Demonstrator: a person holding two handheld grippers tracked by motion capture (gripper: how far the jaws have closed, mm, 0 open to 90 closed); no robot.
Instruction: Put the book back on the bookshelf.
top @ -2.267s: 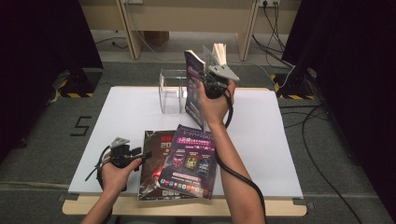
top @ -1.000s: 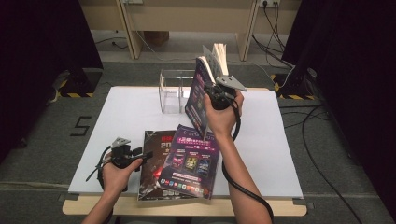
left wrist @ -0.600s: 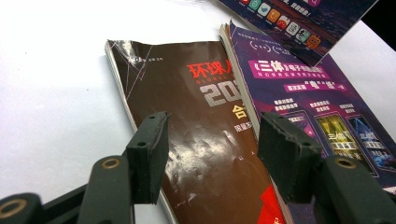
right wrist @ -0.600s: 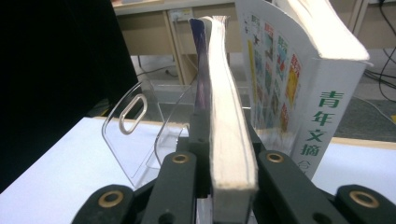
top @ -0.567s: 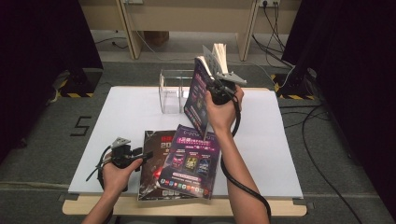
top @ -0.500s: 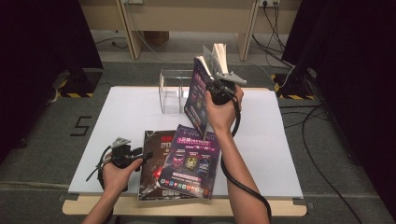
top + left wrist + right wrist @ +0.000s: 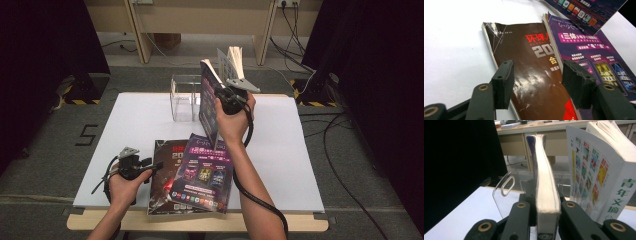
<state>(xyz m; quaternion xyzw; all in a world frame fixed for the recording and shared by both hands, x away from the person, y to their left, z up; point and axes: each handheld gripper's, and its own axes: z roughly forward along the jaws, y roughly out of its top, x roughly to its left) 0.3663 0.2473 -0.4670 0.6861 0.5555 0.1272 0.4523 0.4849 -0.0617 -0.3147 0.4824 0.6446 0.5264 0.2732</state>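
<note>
An upright purple-covered magazine (image 7: 207,102) stands at the back of the white table (image 7: 280,150), next to a clear acrylic rack (image 7: 183,98). My right gripper (image 7: 220,97) is shut on its lower page edge; the jaws have just been closing on it. In the right gripper view the pads of my right gripper (image 7: 546,206) press both sides of the magazine (image 7: 544,175). My left gripper (image 7: 150,165) rests open near the front left. In the left gripper view the jaws of that gripper (image 7: 537,72) stand apart over a flat brown magazine (image 7: 524,57).
A purple magazine (image 7: 205,172) lies partly over the brown magazine (image 7: 161,187) at the table's front. A thick white book (image 7: 604,170) stands upright right of the held magazine. A clear divider (image 7: 506,191) of the rack rises on its left. Desks and cables lie beyond the table.
From the earliest frame, my right hand carried the upright magazine slightly right and tilted it. Over the last second nothing has visibly moved. My left hand has stayed put.
</note>
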